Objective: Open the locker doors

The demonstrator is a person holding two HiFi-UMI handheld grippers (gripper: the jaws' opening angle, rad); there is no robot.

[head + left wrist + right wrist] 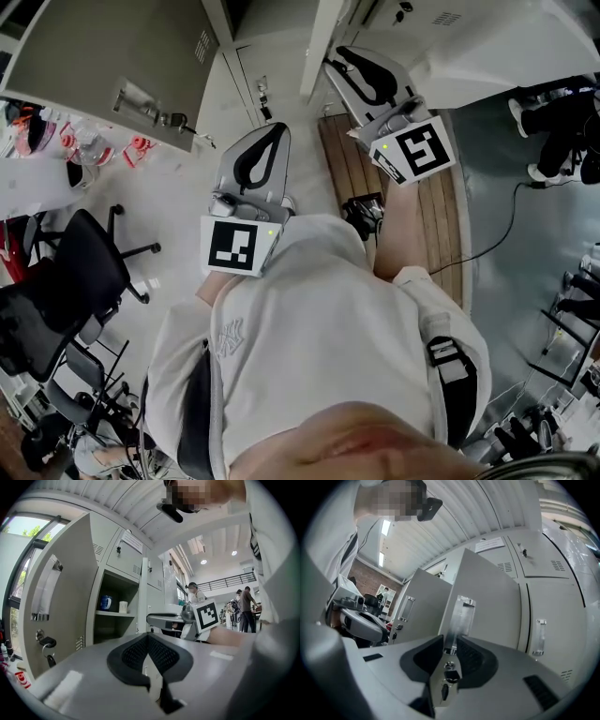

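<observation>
Grey lockers stand ahead of me. My right gripper is shut on the metal handle of a locker door, which stands swung out and shows edge-on from the head. A lock with hanging keys shows just below the handle. My left gripper is shut and holds nothing. It floats in front of an open locker. That locker's door hangs wide to the left, with keys in its lock.
A blue mug and a white cup sit on the open locker's shelf. Closed doors lie to the right. Office chairs stand at the left, with wooden slats and a cable on the floor. People stand far off.
</observation>
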